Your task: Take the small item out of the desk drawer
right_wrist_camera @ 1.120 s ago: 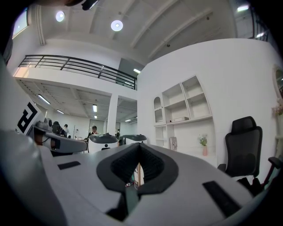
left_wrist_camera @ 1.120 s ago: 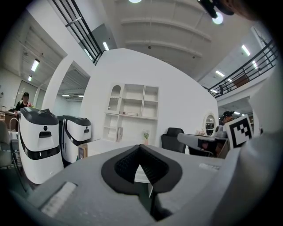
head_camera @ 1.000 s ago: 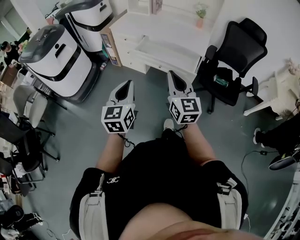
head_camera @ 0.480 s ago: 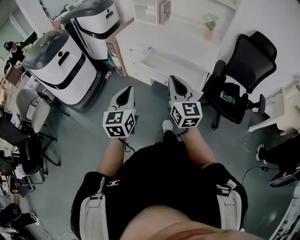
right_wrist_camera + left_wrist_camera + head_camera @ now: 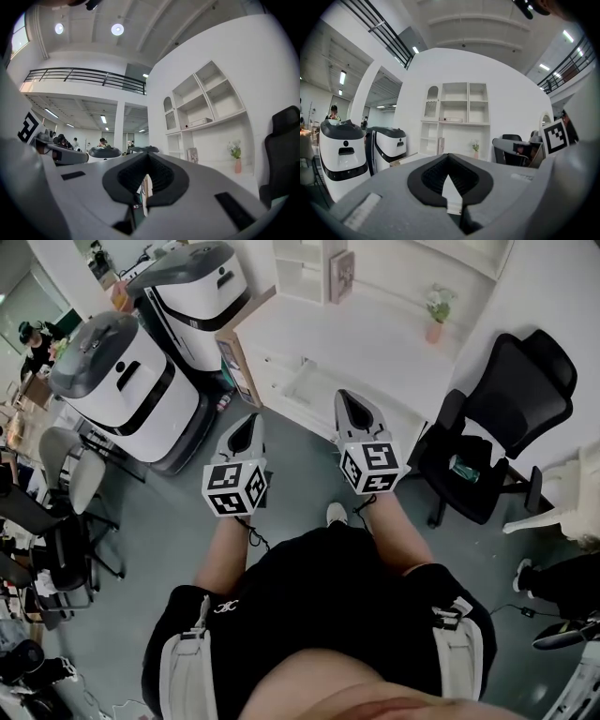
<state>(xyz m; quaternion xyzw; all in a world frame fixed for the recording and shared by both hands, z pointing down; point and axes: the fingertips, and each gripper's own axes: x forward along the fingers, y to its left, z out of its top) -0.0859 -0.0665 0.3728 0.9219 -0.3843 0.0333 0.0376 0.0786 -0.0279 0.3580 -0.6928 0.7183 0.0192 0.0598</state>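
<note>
A white desk (image 5: 375, 338) stands ahead of me against the wall, its drawer fronts (image 5: 281, 381) facing me. One drawer (image 5: 309, 382) looks pulled out a little; I cannot make out anything inside it. I hold both grippers out at waist height over the grey floor, short of the desk. My left gripper (image 5: 251, 420) points at the drawer side and its jaws are shut on nothing (image 5: 450, 174). My right gripper (image 5: 348, 397) points at the desk's front edge, jaws also shut and empty (image 5: 148, 174).
Two big white and black machines (image 5: 122, 381) (image 5: 202, 282) stand left of the desk. A black office chair (image 5: 497, 423) with a green can (image 5: 466, 470) on its seat is at the right. On the desk are a shelf unit (image 5: 309, 263) and a small plant (image 5: 436, 307). Chairs (image 5: 61, 465) line the far left.
The desk has drawn nearer and lower in the head view as I step toward it. Both grippers stay side by side, shut and empty.
</note>
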